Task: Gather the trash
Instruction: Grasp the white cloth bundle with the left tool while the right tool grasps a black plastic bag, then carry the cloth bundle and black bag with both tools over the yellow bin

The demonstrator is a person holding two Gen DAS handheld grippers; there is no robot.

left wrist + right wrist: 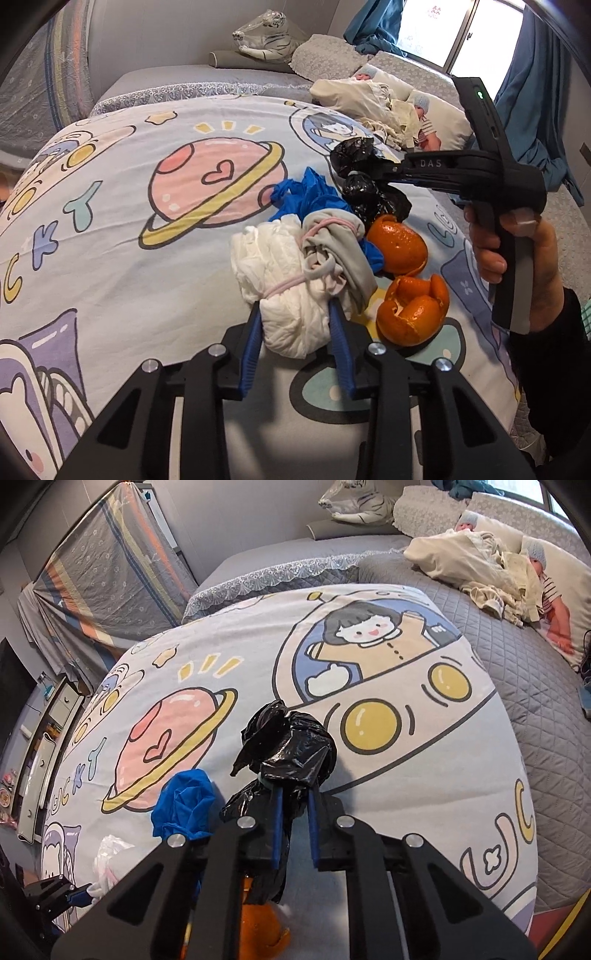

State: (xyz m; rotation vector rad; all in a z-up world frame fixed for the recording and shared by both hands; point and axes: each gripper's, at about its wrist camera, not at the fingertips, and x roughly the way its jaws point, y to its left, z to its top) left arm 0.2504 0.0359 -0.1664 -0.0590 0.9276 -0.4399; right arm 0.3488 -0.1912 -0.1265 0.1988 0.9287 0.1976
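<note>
In the left wrist view we see the left gripper [295, 314] clamped on the white bundle [288, 291], orange peels [406, 280] just right of it; in the right wrist view, our right gripper [295, 794] pinches the black bag [291, 746], blue glove [184, 805] at left.

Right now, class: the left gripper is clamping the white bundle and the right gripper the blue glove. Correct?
Not quite. The right gripper clamps the black bag, not the blue glove, as the right wrist view shows. The left gripper does clamp the white bundle.
</note>
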